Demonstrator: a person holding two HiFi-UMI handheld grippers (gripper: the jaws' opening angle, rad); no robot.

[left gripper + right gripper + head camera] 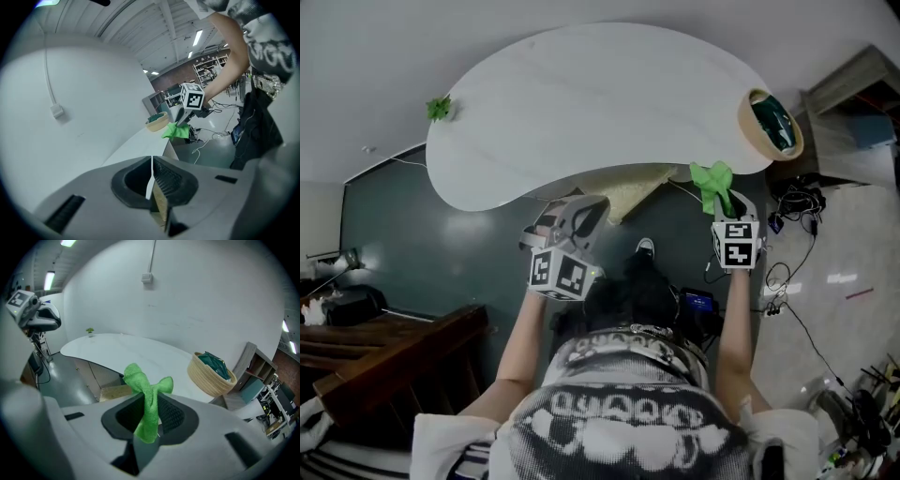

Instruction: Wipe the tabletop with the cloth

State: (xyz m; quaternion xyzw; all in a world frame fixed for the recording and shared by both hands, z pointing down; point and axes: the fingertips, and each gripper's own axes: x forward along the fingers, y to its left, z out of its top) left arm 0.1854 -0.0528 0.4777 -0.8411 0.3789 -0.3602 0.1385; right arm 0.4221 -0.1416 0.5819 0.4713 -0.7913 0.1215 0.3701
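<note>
My right gripper (149, 417) has its 2 jaws pinched on the green cloth (140, 378), whose loose end pokes forward at the tabletop (131, 348) just ahead, which stretches away to my left, while my left gripper (152, 177) is closed on nothing.

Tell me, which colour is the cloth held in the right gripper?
Bright green. The cloth shows best in the right gripper view, pinched by the right gripper.

3 views of tabletop (581, 112) (head overhead)
</note>
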